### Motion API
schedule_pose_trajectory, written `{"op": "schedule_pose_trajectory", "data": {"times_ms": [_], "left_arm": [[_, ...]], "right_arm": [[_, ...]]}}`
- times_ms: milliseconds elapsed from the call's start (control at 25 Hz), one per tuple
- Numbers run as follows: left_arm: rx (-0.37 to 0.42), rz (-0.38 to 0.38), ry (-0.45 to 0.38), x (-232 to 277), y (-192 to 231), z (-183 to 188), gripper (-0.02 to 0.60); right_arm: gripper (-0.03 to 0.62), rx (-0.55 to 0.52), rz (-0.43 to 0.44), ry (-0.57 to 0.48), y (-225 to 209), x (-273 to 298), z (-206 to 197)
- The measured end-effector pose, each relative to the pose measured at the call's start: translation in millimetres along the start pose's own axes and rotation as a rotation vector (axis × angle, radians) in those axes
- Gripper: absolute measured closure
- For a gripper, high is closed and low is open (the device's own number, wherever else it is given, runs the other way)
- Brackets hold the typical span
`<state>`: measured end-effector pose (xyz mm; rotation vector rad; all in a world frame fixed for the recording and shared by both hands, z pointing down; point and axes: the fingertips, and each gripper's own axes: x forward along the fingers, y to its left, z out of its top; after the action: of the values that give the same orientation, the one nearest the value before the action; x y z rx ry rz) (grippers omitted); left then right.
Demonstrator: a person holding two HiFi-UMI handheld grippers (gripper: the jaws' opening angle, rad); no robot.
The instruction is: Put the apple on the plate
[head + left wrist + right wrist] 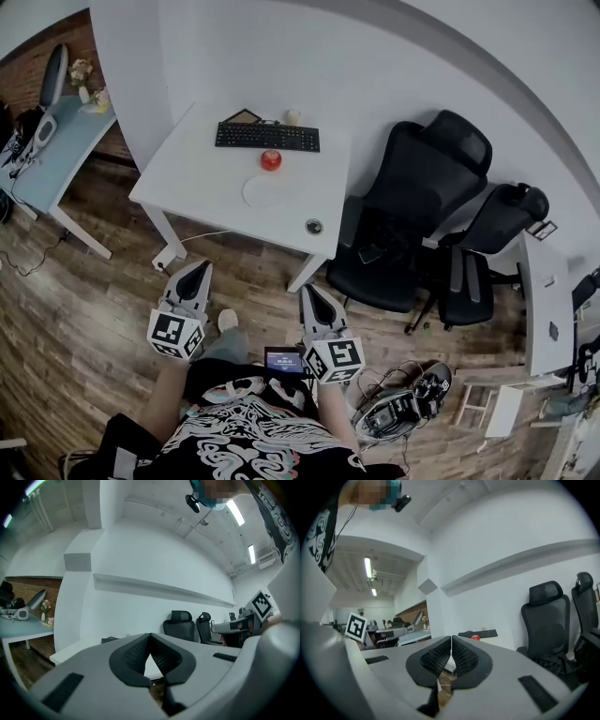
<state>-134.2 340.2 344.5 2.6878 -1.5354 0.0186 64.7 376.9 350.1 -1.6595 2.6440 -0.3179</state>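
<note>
Nearest, both tools are held level in front of the person's patterned shirt. The left gripper and the right gripper each have their jaws clenched together with nothing between the ribbed pads (each gripper view shows the seam clearly). A small lit screen sits at the person's waist between them, and its text is too small to read.

Bare wooden floor lies between the grippers and the white table, so both tips are well apart from the task's things. On the tabletop a small round object sits near the near right corner. Toward the middle lies the white plate, which is empty. The red apple stands just beyond the plate's far rim, between the plate and the black keyboard along the far edge.

Two black office chairs crowd the table's right edge.
</note>
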Motion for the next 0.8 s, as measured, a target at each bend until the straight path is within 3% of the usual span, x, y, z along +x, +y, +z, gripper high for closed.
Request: {"op": "schedule_pose_trajectory", "data": {"times_ms": [440,800], "left_arm": [[0.062,-0.022,0.037,57.1,14.2,-9.6,0.569],[0.066,-0.050,0.036,140.7,58.6,-5.1,0.569]], "right_arm": [[0.564,-0.051,-0.065,0.026,-28.8,50.4,-3.9],[0.563,-0.042,-0.086,0.056,-64.3,130.3,4.4]]}}
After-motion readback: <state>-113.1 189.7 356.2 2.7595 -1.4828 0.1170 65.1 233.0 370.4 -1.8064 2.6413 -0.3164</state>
